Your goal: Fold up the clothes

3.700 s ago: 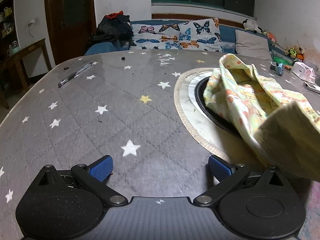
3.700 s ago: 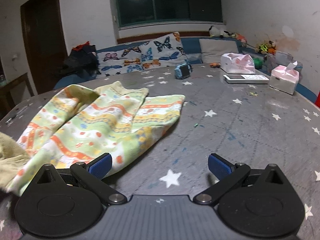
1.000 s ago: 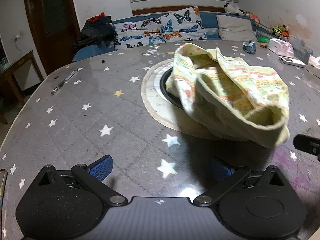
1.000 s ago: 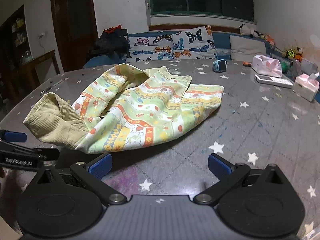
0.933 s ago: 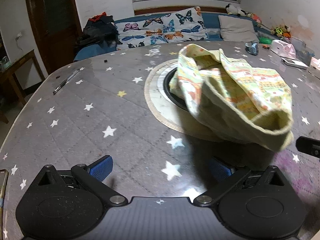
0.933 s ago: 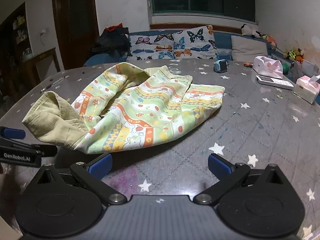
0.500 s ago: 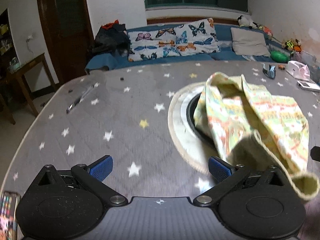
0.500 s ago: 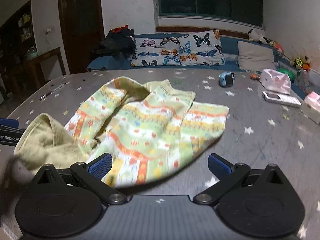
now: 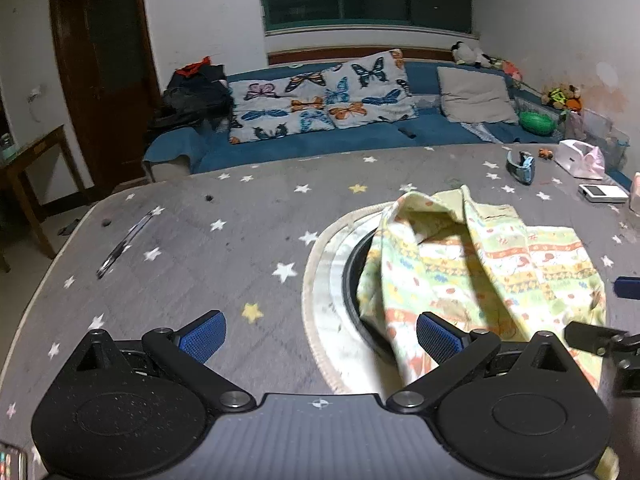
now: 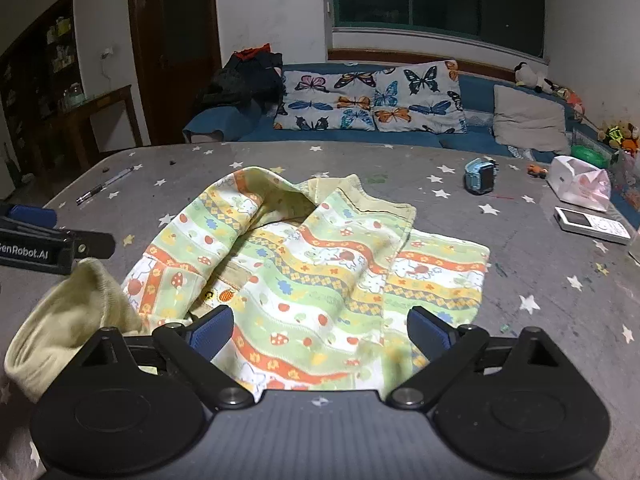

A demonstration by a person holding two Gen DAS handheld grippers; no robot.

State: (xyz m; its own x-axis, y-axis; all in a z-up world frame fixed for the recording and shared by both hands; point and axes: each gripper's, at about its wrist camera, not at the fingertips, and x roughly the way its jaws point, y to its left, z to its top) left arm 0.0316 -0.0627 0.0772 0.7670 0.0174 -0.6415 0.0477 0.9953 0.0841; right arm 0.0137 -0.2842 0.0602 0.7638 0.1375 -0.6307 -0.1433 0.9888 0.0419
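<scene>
A child's garment (image 10: 320,264) with green, orange and yellow printed stripes lies crumpled on the grey star-patterned table (image 10: 540,272). Its plain yellow ribbed cuff (image 10: 60,332) bulges at its near left end. My right gripper (image 10: 320,330) is open, its jaws spread over the garment's near edge. In the left wrist view the garment (image 9: 480,264) lies to the right, partly over a round dark inset (image 9: 352,276) in the table. My left gripper (image 9: 320,334) is open and empty, with its right fingertip (image 9: 436,336) at the garment's left edge.
A pen (image 9: 120,248) lies at the table's far left. A blue watch (image 10: 480,176), a pink tissue box (image 10: 580,184) and a white device (image 10: 592,224) sit at the right. A blue sofa with butterfly pillows (image 10: 372,100) stands behind the table.
Both grippers have risen and come forward over the garment's near edge. The yellow cuff has dropped to the left of my right gripper. Both stay open.
</scene>
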